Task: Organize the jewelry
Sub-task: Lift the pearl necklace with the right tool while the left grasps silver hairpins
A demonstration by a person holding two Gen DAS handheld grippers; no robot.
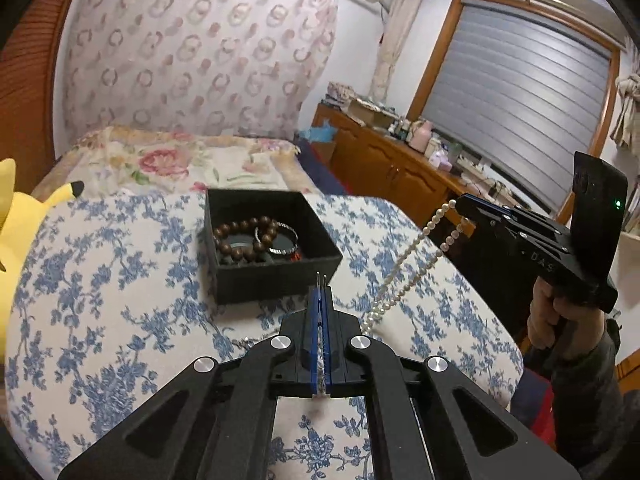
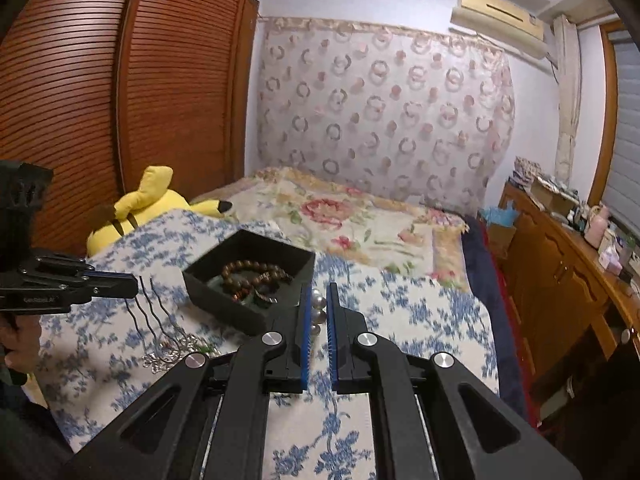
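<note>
A black open box (image 1: 276,268) (image 2: 224,292) sits on the blue-flowered cloth; it holds a brown bead bracelet (image 1: 240,232) (image 2: 256,274) and a dark bangle (image 1: 284,242). My left gripper (image 1: 321,280) (image 2: 136,280) is shut on a thin U-shaped hairpin (image 2: 150,308), held above the cloth near the box's front. My right gripper (image 2: 319,292) (image 1: 458,204) is shut on a white pearl necklace (image 1: 404,264) (image 2: 317,312), which hangs down to the cloth right of the box. A silver chain (image 2: 168,354) lies on the cloth below the hairpin.
A yellow plush toy (image 2: 136,212) (image 1: 16,208) lies left on the bed. A floral blanket (image 2: 340,216) covers the bed behind the box. A wooden cabinet (image 2: 560,280) with clutter stands at the right. A louvred wooden wardrobe (image 2: 100,80) stands at the left.
</note>
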